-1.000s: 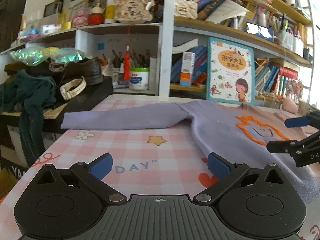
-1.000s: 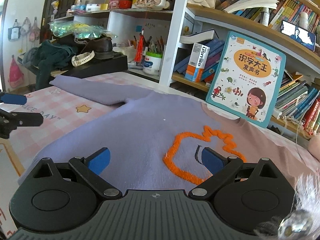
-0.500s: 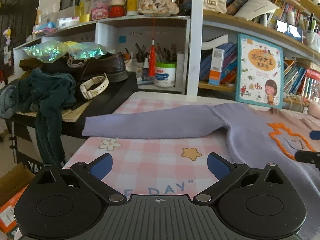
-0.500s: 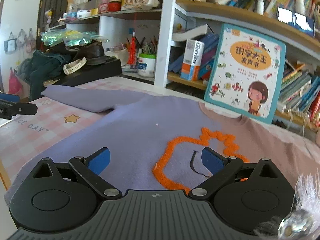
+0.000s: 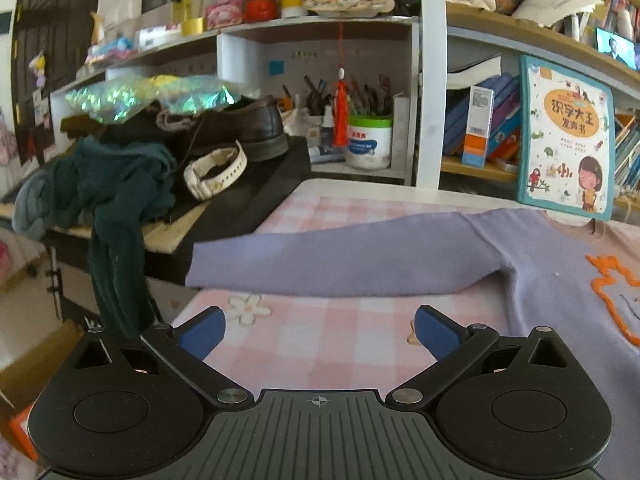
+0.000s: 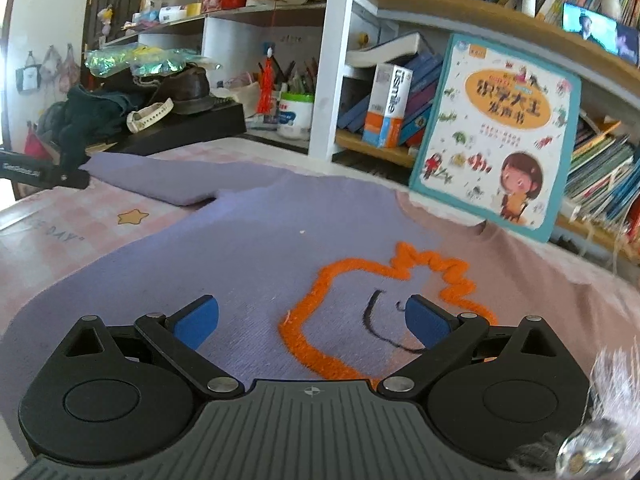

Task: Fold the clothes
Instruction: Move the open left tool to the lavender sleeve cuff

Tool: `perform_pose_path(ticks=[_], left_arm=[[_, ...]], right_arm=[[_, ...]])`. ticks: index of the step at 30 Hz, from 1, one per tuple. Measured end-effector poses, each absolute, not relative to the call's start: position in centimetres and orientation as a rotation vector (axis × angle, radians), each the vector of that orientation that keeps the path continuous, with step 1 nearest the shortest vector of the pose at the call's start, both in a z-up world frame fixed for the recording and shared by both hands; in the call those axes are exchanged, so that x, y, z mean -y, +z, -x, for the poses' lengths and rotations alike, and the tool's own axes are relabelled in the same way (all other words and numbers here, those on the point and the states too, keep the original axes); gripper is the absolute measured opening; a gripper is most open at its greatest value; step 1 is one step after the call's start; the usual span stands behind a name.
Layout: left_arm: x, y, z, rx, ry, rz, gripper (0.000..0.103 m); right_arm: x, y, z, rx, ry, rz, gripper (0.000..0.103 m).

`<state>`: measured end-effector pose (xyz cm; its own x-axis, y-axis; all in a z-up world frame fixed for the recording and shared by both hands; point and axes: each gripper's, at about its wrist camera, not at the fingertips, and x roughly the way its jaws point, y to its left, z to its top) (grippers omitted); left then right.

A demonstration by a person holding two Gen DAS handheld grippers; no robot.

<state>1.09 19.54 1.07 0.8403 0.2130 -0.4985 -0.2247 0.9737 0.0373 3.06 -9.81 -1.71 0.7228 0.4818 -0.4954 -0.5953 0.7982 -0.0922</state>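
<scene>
A lilac sweater (image 6: 248,248) with an orange outline figure (image 6: 360,304) lies flat on the pink checked tablecloth (image 5: 320,332). Its left sleeve (image 5: 340,260) stretches out to the left, cuff near the table's left edge. My left gripper (image 5: 318,330) is open and empty, just in front of that sleeve near the cuff. It also shows at the left edge of the right wrist view (image 6: 40,172). My right gripper (image 6: 312,322) is open and empty, low over the sweater's chest at the orange figure.
A children's book (image 5: 564,140) leans on the bookshelf behind the sweater. A black stand (image 5: 248,196) with a brown shoe (image 5: 240,128), a white watch (image 5: 216,172) and dark green clothes (image 5: 116,184) sits left of the table. A white tub (image 5: 368,140) stands on the shelf.
My left gripper has moved left and forward, from beside the sweater's body to in front of the sleeve near the cuff. My right gripper has moved slightly forward over the chest. Both stay open.
</scene>
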Motion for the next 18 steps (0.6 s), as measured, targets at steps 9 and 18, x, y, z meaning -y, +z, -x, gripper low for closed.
perform_pose_path(ticks=[9,18], left_arm=[[-21.1,1.0,-3.7,-0.549,0.268,0.093,0.102],[-21.8,0.7,-4.9,-0.575,0.326,0.058,0.102]], right_arm=[[8.6,-2.5,-3.5,-0.538,0.605,0.314,0.102],[10.9,-2.0,-4.2,-0.521,0.518,0.180,0.102]])
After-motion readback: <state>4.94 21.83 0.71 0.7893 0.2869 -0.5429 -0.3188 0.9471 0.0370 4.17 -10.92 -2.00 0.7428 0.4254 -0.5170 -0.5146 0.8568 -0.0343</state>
